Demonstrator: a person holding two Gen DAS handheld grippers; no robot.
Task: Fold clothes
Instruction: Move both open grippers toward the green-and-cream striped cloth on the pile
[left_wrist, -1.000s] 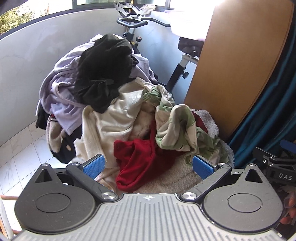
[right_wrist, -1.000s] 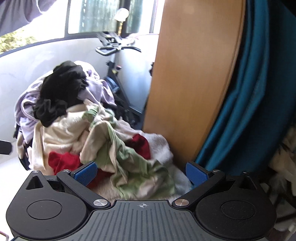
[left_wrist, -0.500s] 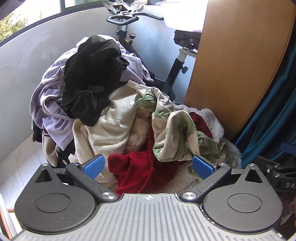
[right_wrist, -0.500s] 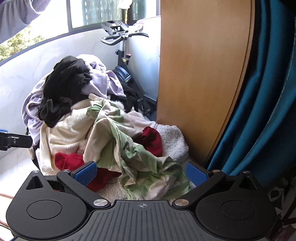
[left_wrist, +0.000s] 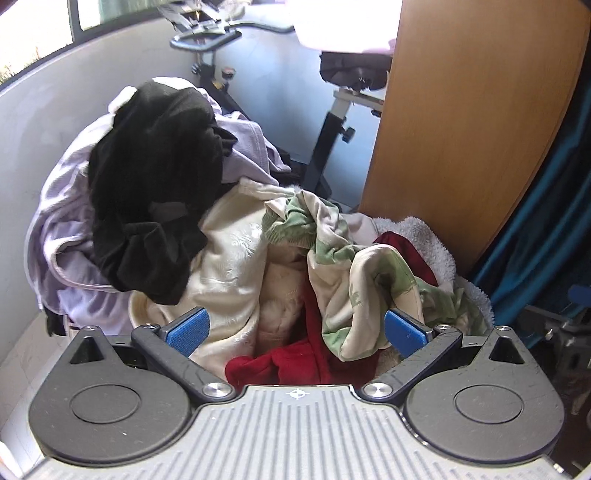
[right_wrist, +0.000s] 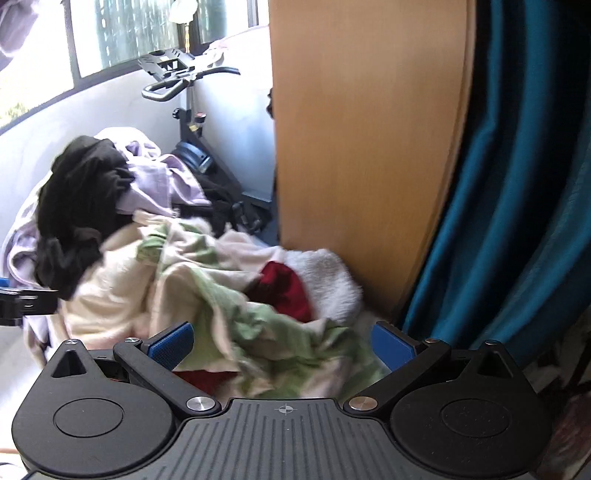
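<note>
Blue pads tip both pairs of fingers, and both pairs stand wide apart with nothing between them: the left gripper (left_wrist: 293, 328) hangs over the near edge of the heap, the right gripper (right_wrist: 282, 338) likewise, a little further right. Over the last second both have come closer to the clothes pile (left_wrist: 236, 251), so that the garments now fill more of each view; the left one has also swung so that the red garment (left_wrist: 295, 362) lies straight between its fingers, and the green-and-cream garment (right_wrist: 236, 314) lies between the right ones. The right view is smeared with motion, so that gripper seems to be moving at this moment. Outward from the fingers, the red piece lies lowest and nearest, the green-and-cream one is draped over it to the right, a cream garment (left_wrist: 229, 266) spreads to the left, and a black garment (left_wrist: 155, 184) sits on top of a lilac one (left_wrist: 66, 221) at the far left. All of it is crumpled and tangled; no folded piece shows in either view. A white towel (right_wrist: 328, 273) shows at the right edge of the heap, against a wooden panel (right_wrist: 362, 147), with a teal curtain (right_wrist: 517, 184) further right and an exercise bike (left_wrist: 325, 147) beyond. The approach reads as a reach for one garment to pull free of the heap, most likely the red or the green-and-cream; which one cannot be told, since neither pair of fingers touches cloth.
</note>
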